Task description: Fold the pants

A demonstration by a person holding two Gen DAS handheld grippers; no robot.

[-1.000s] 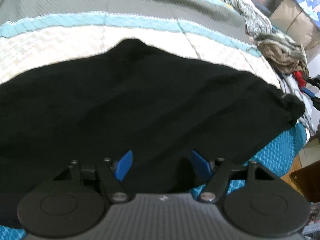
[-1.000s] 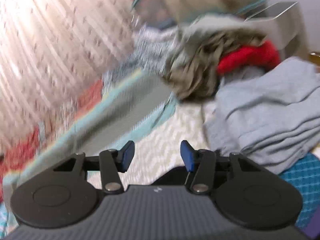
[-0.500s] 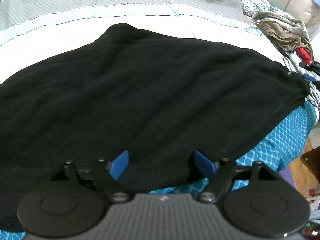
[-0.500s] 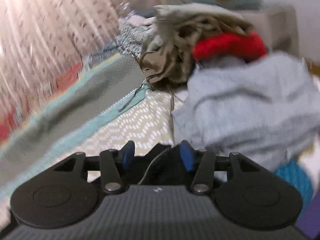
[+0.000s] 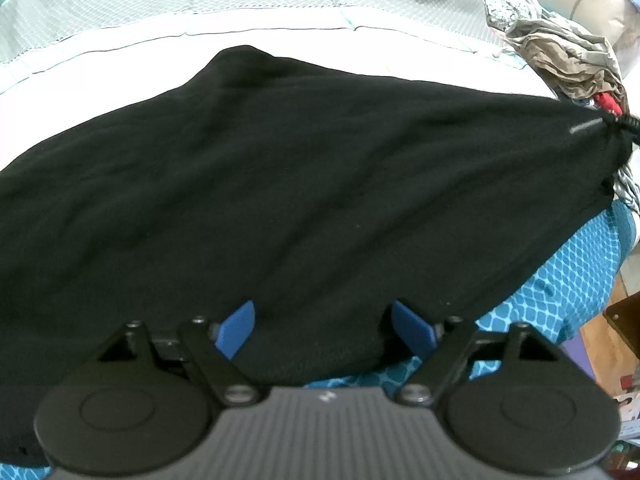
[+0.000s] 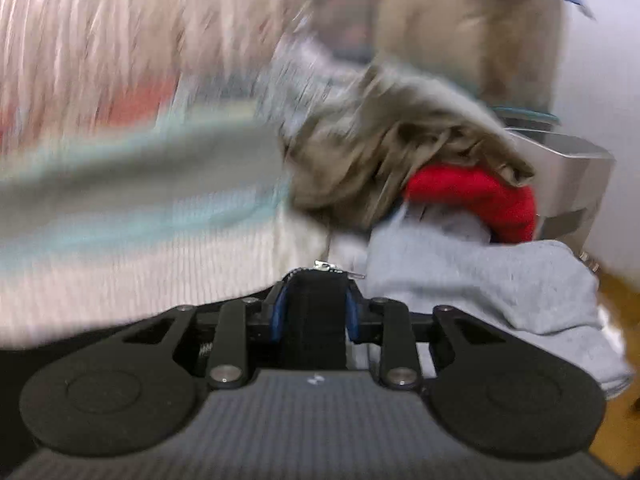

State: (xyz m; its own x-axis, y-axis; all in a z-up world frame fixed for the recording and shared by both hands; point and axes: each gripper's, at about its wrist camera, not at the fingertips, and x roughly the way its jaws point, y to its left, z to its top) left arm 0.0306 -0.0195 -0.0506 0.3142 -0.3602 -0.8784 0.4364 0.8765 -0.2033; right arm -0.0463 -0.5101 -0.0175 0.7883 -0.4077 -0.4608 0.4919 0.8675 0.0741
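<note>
Each black claw has blue pads and silver screws.

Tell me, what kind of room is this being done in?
Most likely a bedroom. The black pants lie spread on a bed with a striped quilt over a blue patterned sheet, a heap of unfolded clothes sits at one end, and a pale curtain hangs behind.

Striped bed under spread black pants, clothes pile.
</note>
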